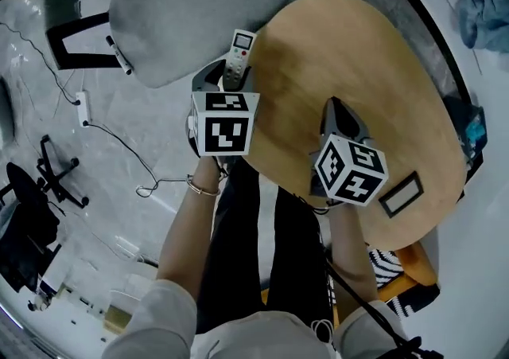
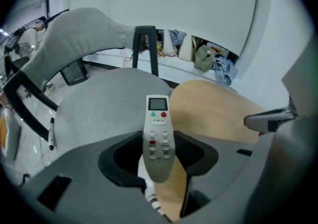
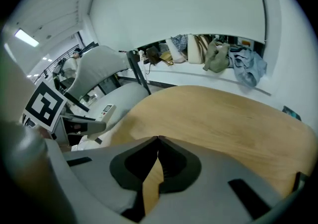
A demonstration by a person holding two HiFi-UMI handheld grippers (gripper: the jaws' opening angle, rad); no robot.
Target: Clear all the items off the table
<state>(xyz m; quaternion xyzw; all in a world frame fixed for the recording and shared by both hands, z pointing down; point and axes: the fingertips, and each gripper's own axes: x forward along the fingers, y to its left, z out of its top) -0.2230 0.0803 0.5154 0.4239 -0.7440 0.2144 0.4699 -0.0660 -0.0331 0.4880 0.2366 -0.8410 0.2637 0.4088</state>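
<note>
A grey-white remote control with a small screen and red and green buttons sticks out between the jaws of my left gripper, which is shut on its lower half. In the head view the remote control hangs over the gap between the grey chair seat and the left edge of the oval wooden table. My right gripper rests low over the table's near middle. Its jaws are shut tip to tip with nothing between them. A small dark-framed rectangular item lies on the table near its front right edge.
A marker pen lies on the chair seat's left edge. Bags and clothes are piled along the far wall beyond the table. A power strip and cables lie on the floor at the left, near an office chair base.
</note>
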